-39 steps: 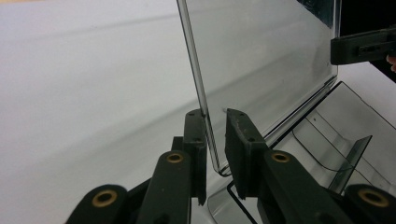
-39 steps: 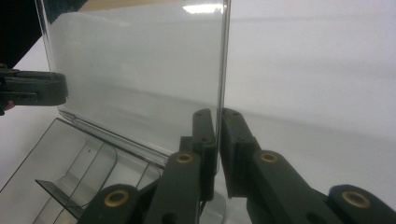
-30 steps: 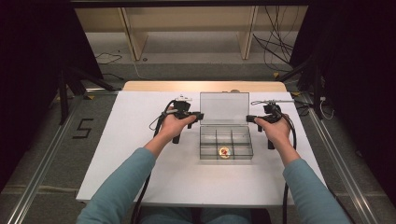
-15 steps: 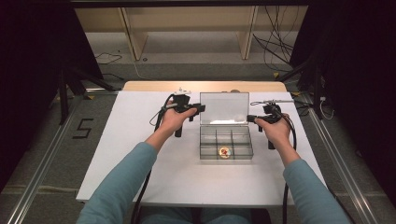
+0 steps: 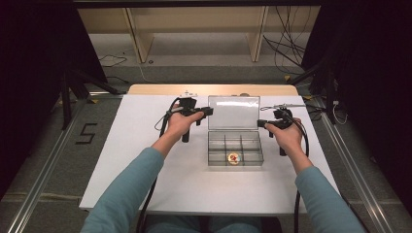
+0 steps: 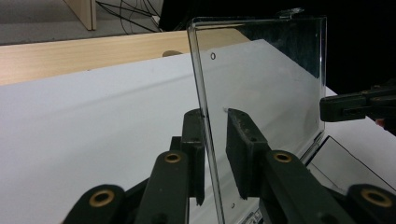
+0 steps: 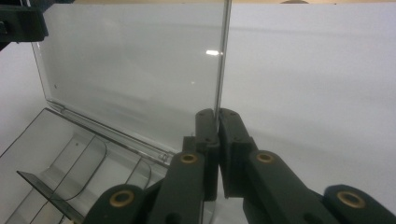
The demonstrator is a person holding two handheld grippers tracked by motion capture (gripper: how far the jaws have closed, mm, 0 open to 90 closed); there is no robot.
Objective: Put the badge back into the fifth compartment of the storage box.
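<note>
Grippers, two, at one clear lid [image 5: 233, 112]; one box [image 5: 235, 148], one small round thing [image 5: 233, 158].

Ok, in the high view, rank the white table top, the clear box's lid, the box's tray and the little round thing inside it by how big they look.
1. White table top, by far the largest.
2 and 3. Lid and tray: they look about alike, and the lid stands raised, so I won't rank them.
4. Round thing, smallest.
</note>
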